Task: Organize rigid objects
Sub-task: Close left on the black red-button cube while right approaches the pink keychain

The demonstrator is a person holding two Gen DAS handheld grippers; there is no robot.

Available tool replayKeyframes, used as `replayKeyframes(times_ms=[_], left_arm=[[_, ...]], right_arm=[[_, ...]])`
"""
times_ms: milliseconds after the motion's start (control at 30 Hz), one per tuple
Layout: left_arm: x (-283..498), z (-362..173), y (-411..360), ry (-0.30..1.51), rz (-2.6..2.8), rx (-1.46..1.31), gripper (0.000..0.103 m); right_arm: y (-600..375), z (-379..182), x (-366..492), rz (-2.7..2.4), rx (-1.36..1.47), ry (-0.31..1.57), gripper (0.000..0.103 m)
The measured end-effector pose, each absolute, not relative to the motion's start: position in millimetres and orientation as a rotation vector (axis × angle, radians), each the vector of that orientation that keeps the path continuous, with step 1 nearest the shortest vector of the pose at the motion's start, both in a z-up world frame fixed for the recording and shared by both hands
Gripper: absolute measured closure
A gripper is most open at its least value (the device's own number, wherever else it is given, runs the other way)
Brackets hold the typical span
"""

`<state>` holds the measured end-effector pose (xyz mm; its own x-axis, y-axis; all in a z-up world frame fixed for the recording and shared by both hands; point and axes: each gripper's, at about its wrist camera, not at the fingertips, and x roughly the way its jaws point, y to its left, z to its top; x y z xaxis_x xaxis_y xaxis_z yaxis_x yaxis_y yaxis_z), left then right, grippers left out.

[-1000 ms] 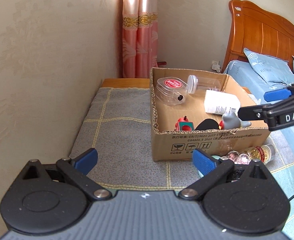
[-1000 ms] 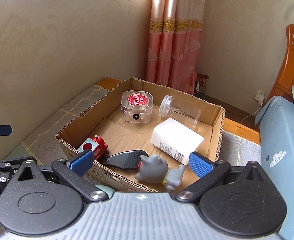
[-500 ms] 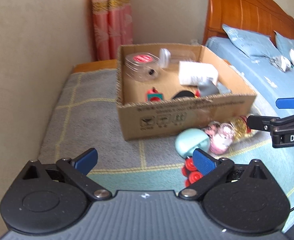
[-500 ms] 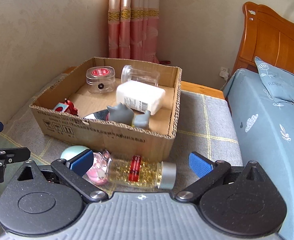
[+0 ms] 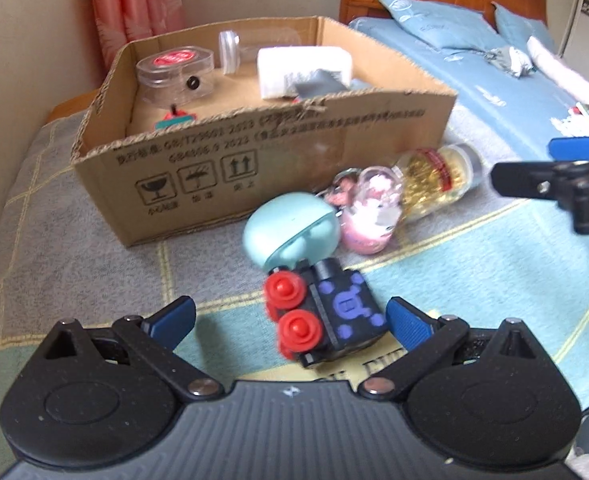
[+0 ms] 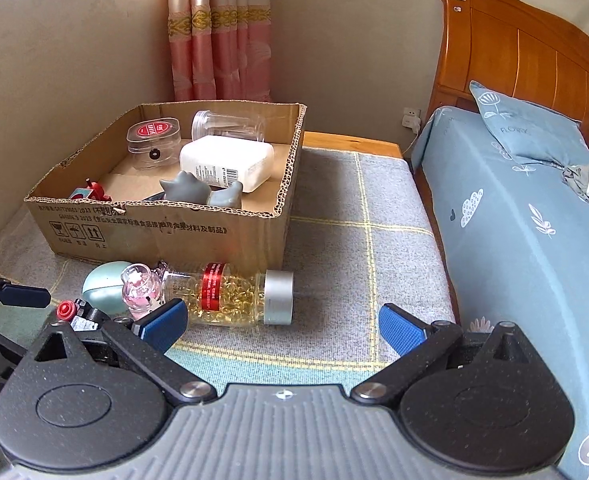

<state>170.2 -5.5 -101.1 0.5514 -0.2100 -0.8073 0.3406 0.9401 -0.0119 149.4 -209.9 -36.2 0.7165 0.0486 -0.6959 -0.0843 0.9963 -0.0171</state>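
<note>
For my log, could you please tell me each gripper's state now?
Left gripper: open, around the black toy block with red knobs.
Right gripper: open, empty.

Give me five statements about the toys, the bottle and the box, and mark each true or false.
1. The capsule bottle lies on its side outside the cardboard box. True.
2. The left gripper is shut on the black toy with red wheels. False: its fingers are open, with the toy between them.
3. The grey figure is inside the box. True.
4. The teal round case sits in the box. False: it is on the blanket in front.
5. The right gripper holds the bottle. False: it is open and empty.
</note>
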Motion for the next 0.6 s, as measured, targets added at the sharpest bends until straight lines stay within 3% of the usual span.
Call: replayKeyframes(times_ms=[600], left_arm=[[154.4, -94.4, 98.1, 0.937, -0.048, 0.036, 0.002]], right_arm=[[-174.0, -37.1, 172.3, 0.151, -0.098, 0.746, 0.0]])
